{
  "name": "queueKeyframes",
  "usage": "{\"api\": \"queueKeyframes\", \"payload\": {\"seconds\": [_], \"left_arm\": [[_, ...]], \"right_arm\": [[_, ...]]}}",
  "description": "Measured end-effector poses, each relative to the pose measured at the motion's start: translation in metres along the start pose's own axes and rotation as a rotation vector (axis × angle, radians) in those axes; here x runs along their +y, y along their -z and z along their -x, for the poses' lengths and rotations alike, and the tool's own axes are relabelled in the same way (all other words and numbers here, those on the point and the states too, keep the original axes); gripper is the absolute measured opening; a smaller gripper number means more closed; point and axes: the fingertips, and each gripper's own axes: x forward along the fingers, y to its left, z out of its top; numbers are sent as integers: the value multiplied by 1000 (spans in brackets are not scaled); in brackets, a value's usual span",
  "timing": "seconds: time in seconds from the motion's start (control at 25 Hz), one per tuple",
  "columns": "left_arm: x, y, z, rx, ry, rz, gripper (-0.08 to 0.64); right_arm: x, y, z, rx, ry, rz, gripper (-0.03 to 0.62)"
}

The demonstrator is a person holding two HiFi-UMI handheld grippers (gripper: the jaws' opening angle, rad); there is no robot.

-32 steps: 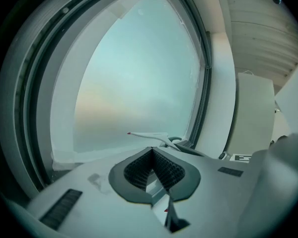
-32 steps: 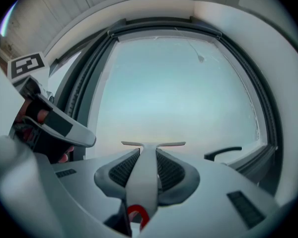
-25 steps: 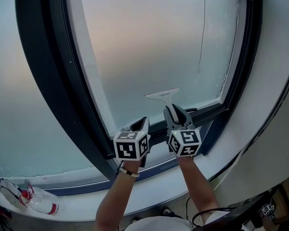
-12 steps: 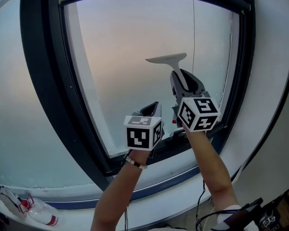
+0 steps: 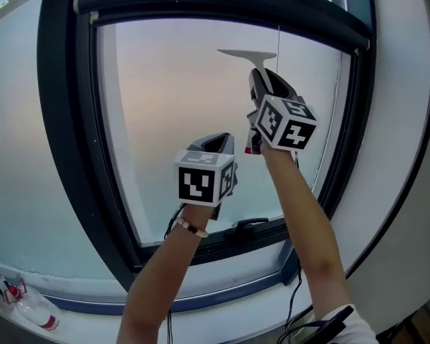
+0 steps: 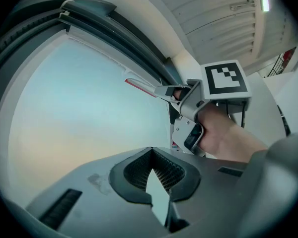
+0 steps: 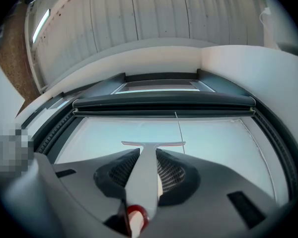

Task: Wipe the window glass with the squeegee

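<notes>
Squeegee [image 5: 247, 53] is clamped by its handle in right gripper [image 5: 261, 83] and held at 12 o'clock on window glass [image 5: 179, 106], presumably for a downstroke. Left gripper [image 5: 213, 143] is closed on nothing and held clear of the blade.

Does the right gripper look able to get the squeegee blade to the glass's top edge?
Probably yes. The right gripper is shut on the squeegee, whose blade sits just under the top frame with only bare glass between. The thin cord by the blade's right end may brush it.
</notes>
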Motion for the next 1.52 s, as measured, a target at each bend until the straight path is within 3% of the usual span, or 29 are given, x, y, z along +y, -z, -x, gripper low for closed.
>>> {"api": "queueKeyframes", "payload": {"seconds": [0.2,0.48,0.72,1.32,1.52], "left_arm": [[2,-9,-13,-4,15,3,0],[5,3,-19,5,57,20,0],[10,22,-18,24,100,47,0],[10,93,11,78,187,185,0],[5,123,17,105,196,216,0]], "right_arm": [[-14,-3,-22,14,9,-57,92],[-13,-9,-31,-4,-18,-33,92],[-11,15,-17,26,-6,11,92],[-4,105,54,171,30,26,91],[-3,138,79,178,48,15,91]]}}
